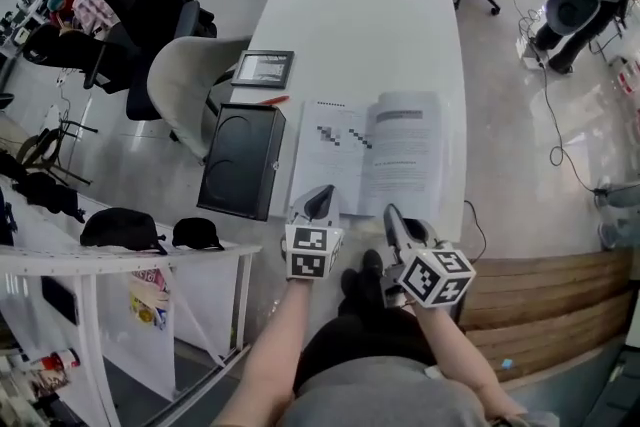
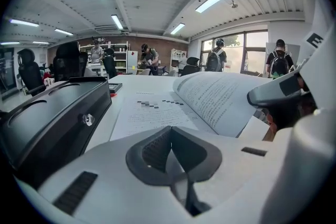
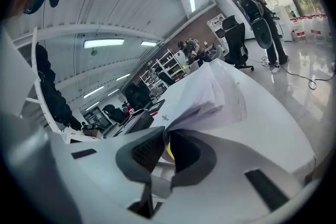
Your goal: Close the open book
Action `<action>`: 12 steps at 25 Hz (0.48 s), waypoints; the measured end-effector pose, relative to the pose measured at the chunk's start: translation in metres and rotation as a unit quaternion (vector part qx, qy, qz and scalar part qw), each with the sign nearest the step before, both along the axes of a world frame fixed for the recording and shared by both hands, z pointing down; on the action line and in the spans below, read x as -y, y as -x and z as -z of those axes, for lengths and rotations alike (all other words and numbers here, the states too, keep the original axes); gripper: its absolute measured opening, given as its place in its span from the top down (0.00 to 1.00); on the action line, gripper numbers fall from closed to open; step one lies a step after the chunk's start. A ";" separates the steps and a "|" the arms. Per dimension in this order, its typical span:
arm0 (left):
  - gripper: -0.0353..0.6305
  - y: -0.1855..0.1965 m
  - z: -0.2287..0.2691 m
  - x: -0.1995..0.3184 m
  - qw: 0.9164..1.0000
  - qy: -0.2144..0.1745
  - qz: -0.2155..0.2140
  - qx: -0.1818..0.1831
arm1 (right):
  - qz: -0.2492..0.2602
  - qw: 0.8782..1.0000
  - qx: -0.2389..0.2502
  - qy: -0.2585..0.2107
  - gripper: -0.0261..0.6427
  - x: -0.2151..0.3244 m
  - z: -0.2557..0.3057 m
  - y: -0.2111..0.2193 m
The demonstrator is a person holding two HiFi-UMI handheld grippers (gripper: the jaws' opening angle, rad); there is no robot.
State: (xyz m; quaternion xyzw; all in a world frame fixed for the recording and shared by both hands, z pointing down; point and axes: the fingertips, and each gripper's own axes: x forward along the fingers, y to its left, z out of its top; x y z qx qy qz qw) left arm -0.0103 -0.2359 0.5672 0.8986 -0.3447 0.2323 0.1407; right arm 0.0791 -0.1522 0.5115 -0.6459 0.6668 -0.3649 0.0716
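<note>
Item: book [image 1: 378, 153] — lying open, pages up, on the near half of the white table [image 1: 350, 15], with its near edge just ahead of both grippers.
Neighbours: a black case [image 1: 243, 160] just beside the left page; a red pen [image 1: 272, 100] and a dark framed panel [image 1: 263, 68] beyond the case.
Left gripper [image 2: 170, 150]: jaws pressed together with nothing in them, pointing over the near edge of the flat left page. Contact with the paper cannot be told.
Right gripper [image 3: 164, 148]: jaws nipped on the near edge of the right-hand leaves, which rise and bow ahead of it.
Build, judged: soft-bound and light. The right-hand side is the thick one; the left side is thin and lies flat.
Handling, judged: limp, not board-stiff — a pinched sheaf will bend and fan instead of swinging over as one piece. The paper is likely to slip on the pads and to crease or tear under a hard nip.
Hold, judged: the near outer corner of the right-hand stack, taking in as many leaves as possible, then carrying them over the spine. The closed left gripper could pin the left page so the book does not slide.
Hidden or unclear: whether the cover is in the pinch or only the leaves. A small yellow patch between the right jaws cannot be identified. The spine lies under the pages. The print is too blurred to read. The table's near edge is masked by the grippers.
</note>
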 end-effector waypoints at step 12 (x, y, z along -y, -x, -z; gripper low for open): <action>0.94 0.035 -0.001 -0.001 0.998 0.016 0.056 -0.008 | 0.061 0.997 -0.048 0.005 0.91 0.014 0.003 0.022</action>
